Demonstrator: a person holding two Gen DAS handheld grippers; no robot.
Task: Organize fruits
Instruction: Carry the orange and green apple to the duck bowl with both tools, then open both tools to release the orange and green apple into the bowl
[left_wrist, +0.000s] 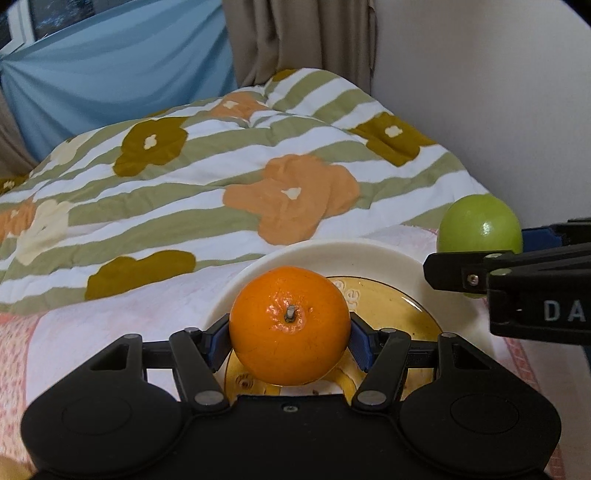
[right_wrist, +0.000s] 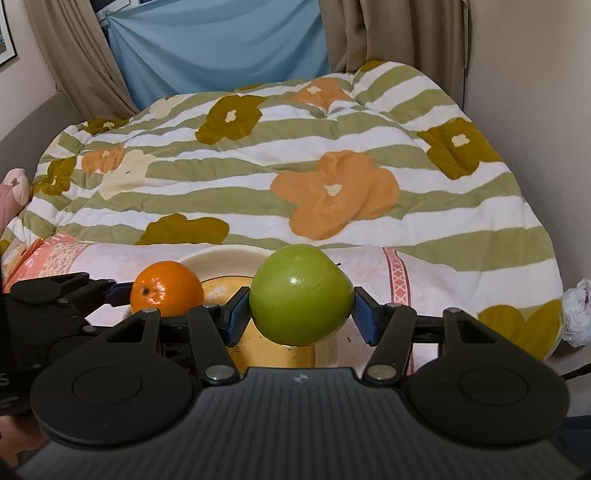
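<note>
The left gripper was clamped on an orange, held just above a cream plate with an amber centre. The right gripper gripped a green apple over the same plate, near the orange with nothing between them. Behind lay a flowered, striped quilt, a blue cloth and beige curtains.

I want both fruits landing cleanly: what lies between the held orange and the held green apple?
Only the plate with its yellow centre shows between the orange and the green apple in the right wrist view.
</note>
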